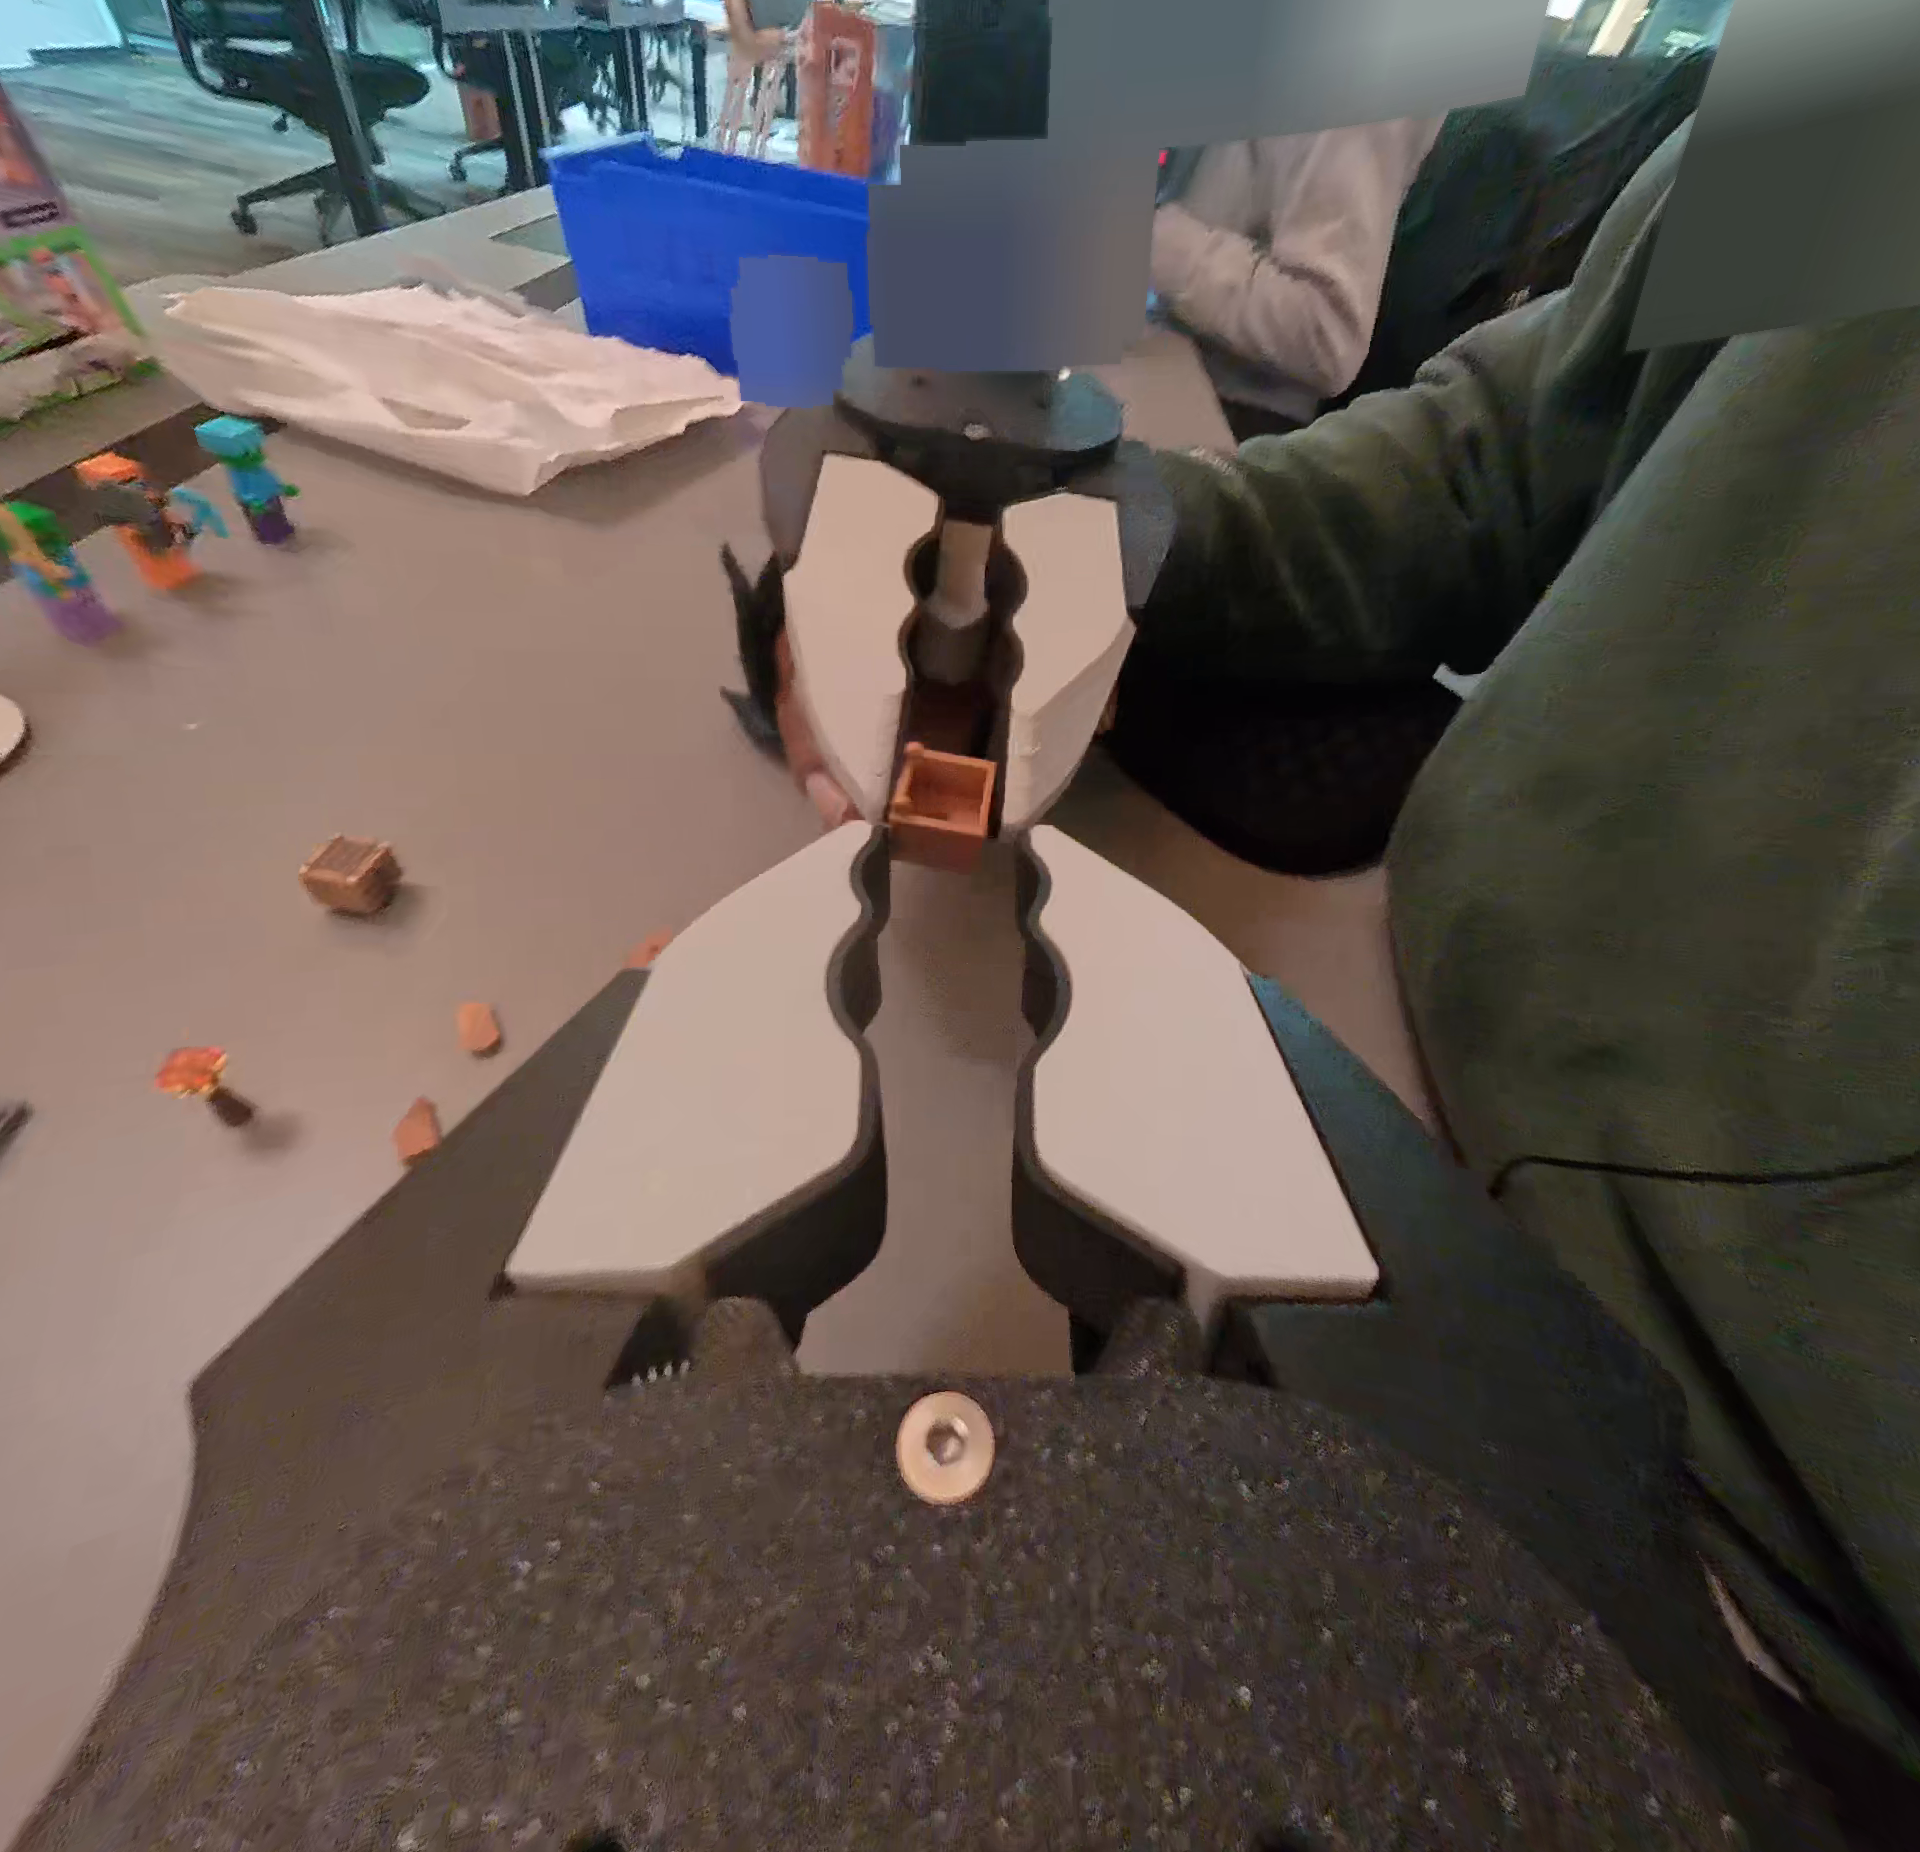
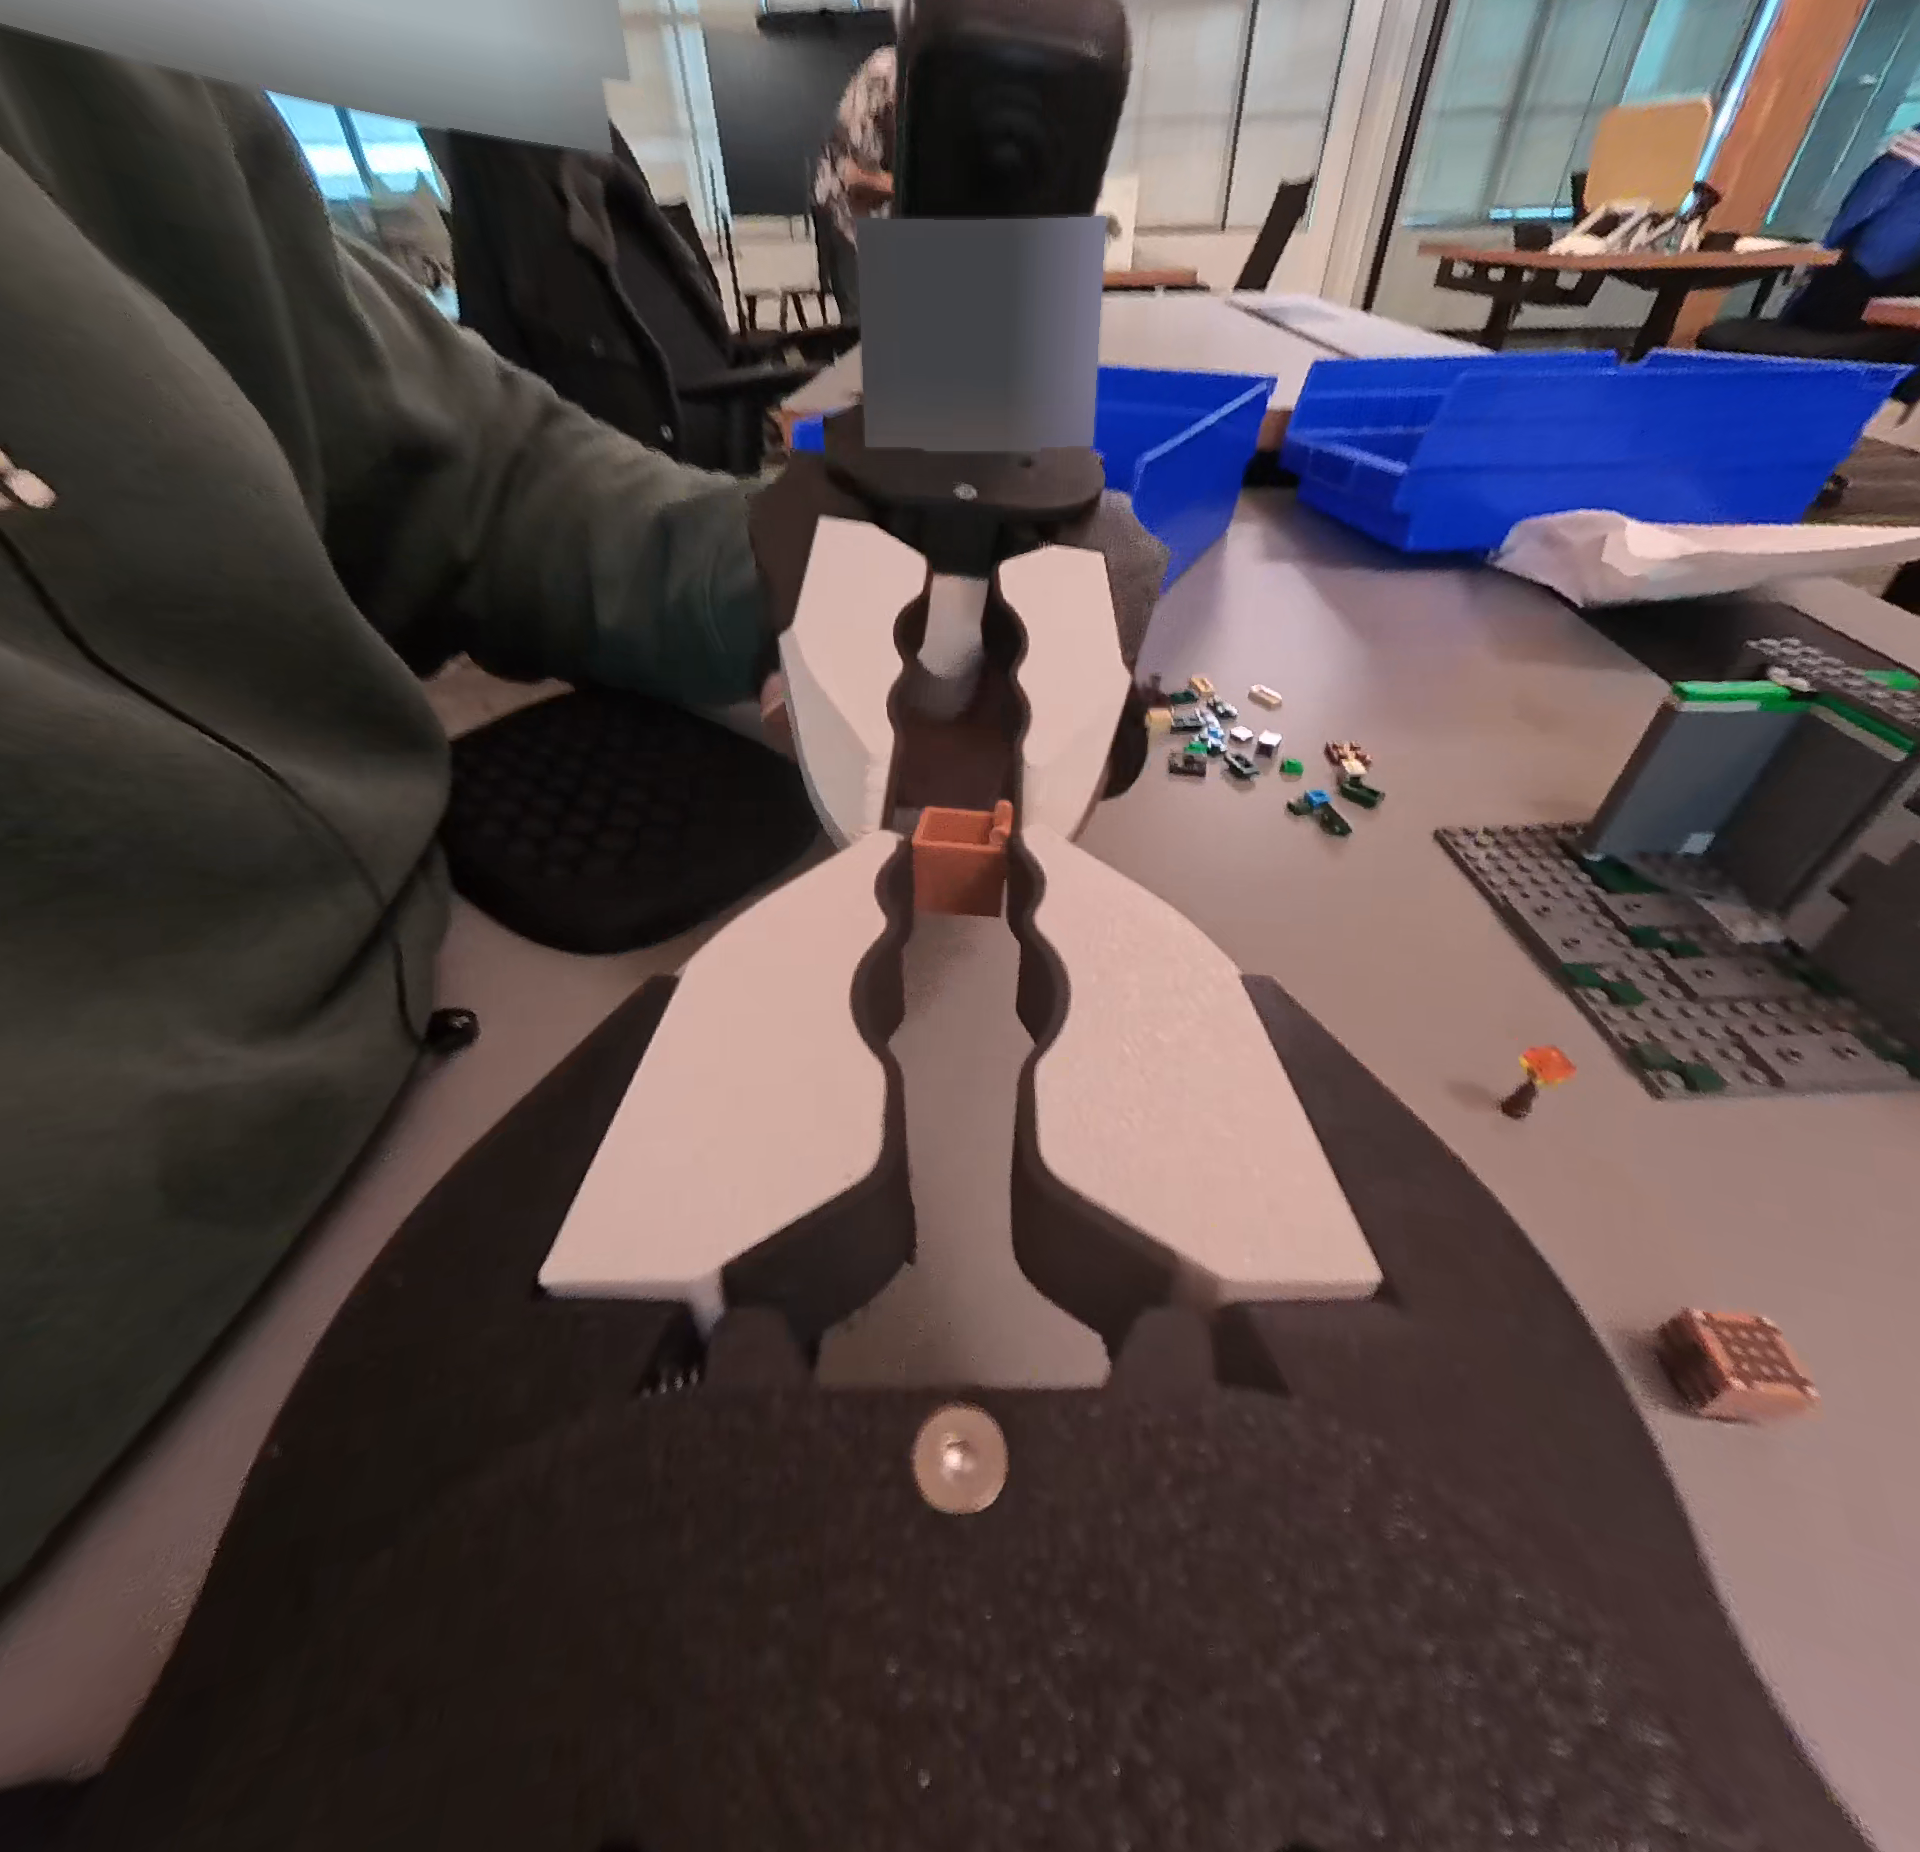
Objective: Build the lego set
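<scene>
Brick [image 1: 940, 805], boxlike, open side up, pinched in right claw [image 2: 958, 852]; left claw [image 1: 951, 852] slightly parted, empty.

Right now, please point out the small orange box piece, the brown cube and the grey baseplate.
Orange box piece [image 2: 958, 872], right wrist view, front wall.
Brown cube [image 1: 350, 874], left wrist view, top face.
Grey baseplate [image 2: 1662, 1013], right wrist view, bare studs.

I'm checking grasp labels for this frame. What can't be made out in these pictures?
Both views: whether the left gripper or right gripper clamps the small orange-brown open box piece; their fingertips crowd it.
Right wrist view: dark brown part behind it, shadowed between fingers.
Right wrist view: scattered small loose bricks, too small; grey brick building, cut by right edge.
Left wrist view: blocky minifigures, blurred.
</scene>
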The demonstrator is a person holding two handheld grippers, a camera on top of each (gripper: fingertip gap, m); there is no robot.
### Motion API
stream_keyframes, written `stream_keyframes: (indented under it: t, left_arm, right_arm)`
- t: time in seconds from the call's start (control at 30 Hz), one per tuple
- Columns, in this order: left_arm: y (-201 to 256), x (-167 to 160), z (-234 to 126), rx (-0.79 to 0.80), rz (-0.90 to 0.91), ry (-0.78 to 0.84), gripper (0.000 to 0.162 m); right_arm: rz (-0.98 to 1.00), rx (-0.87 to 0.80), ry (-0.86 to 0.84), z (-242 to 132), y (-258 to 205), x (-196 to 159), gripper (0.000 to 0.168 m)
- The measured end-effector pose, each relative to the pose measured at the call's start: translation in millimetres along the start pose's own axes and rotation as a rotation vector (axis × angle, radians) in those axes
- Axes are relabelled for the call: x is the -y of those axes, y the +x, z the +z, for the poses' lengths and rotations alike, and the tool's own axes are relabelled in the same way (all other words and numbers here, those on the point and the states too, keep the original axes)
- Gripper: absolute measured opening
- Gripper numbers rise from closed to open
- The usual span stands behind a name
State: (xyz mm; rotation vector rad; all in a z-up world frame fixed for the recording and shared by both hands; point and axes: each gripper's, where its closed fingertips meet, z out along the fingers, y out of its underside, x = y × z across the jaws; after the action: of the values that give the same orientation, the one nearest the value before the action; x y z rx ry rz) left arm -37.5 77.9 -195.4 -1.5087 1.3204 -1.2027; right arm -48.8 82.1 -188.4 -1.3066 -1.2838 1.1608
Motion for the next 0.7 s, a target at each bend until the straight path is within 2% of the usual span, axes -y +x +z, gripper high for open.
stream_keyframes:
  t: [0.23, 0.3, 0.5, 0.7]
  left_arm:
    - [3.4, 24.3, 1.0, -0.024, -0.052, 0.116, 0.021]
    - [2.5, 29.1, -0.5, 0.001, -0.031, 0.127, 0.016]
    - [5.2, 33.6, -0.3, 0.098, 0.085, 0.069, 0.016]
    - [-6.0, 24.9, -1.9, 0.281, 0.195, -0.077, 0.016]
  right_arm:
    - [0.091, 0.024, 0.154, -9.8, 0.1, 22.9, 0.016]
    - [0.092, 0.022, 0.174, -12.2, 0.6, 26.1, 0.016]
    - [0.045, 0.014, 0.181, -14.5, -2.3, 30.0, 0.016]
    - [0.036, -0.053, 0.092, -13.4, 7.5, 18.6, 0.017]
